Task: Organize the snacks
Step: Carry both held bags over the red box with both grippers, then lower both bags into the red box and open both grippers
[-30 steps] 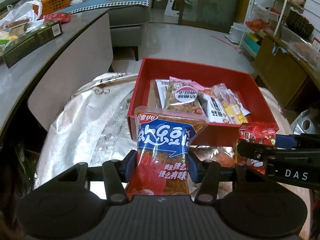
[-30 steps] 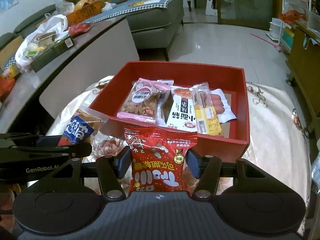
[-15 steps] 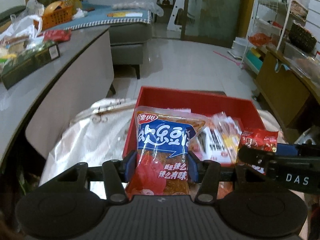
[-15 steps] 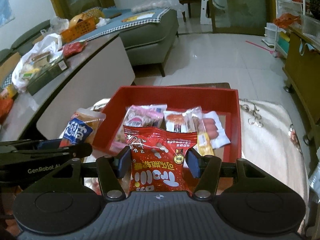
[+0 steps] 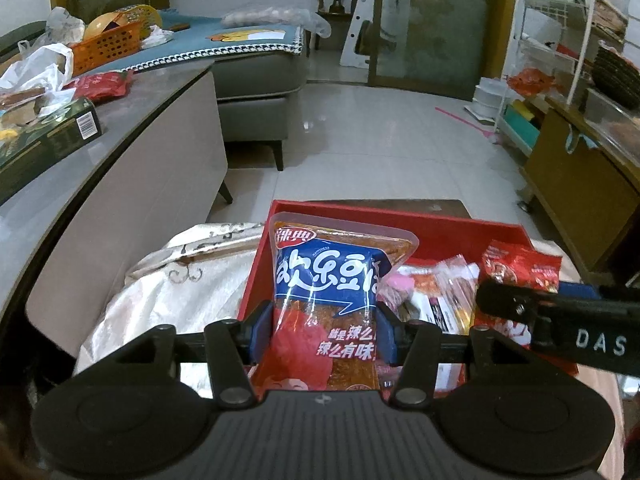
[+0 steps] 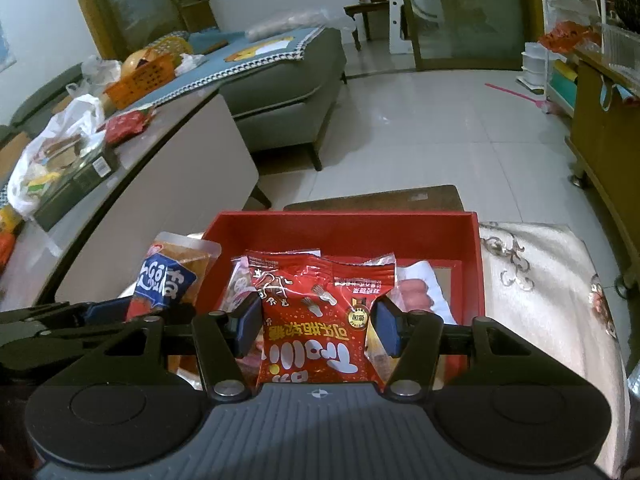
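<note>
While each tongs pinch a glossy crinkled packet, blue-labelled left (image 5: pixel 325 334) and red right (image 6: pixel 318 326), both hang over the red box (image 6: pixel 472 280).

Your left gripper (image 5: pixel 324 334) clamps a blue-and-orange packet (image 5: pixel 326 300), upright over the red box (image 5: pixel 440 226). At three o'clock your right gripper (image 5: pixel 516 300) grips a red packet (image 5: pixel 520 266). More snacks (image 5: pixel 444 300) lie in the box, between the two packets.
</note>
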{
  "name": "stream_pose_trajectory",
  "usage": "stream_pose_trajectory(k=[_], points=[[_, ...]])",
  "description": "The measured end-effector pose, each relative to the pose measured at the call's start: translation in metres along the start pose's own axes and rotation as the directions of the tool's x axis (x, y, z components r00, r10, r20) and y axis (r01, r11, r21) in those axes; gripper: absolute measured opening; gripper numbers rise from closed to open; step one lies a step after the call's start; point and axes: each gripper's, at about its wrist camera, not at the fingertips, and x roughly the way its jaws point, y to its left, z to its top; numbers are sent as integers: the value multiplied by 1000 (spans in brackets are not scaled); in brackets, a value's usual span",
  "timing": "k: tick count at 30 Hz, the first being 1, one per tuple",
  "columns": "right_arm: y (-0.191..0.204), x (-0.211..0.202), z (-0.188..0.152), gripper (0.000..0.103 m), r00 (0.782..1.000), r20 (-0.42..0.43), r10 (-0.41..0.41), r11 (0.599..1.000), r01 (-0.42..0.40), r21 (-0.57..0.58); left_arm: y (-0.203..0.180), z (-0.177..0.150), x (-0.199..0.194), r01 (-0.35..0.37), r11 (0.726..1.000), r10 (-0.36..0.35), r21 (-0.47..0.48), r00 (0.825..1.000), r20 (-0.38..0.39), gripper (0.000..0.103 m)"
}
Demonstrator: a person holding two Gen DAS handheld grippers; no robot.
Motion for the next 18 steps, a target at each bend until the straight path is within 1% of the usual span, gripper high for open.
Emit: stream_pose_trajectory(k=[7, 14, 18], points=[[-8, 20, 8, 65, 1000, -9, -9, 1000, 9, 13, -4, 12, 20, -8, 1000, 8, -5, 1000, -2, 46], [-17, 45, 10, 65, 999, -31, -16, 999, 17, 34, -13, 11, 49, -27, 1000, 27, 12, 999, -46, 46], [-23, 55, 7, 66, 998, -52, -30, 998, 32, 45, -15, 11, 57, -29, 999, 29, 14, 998, -58, 47]])
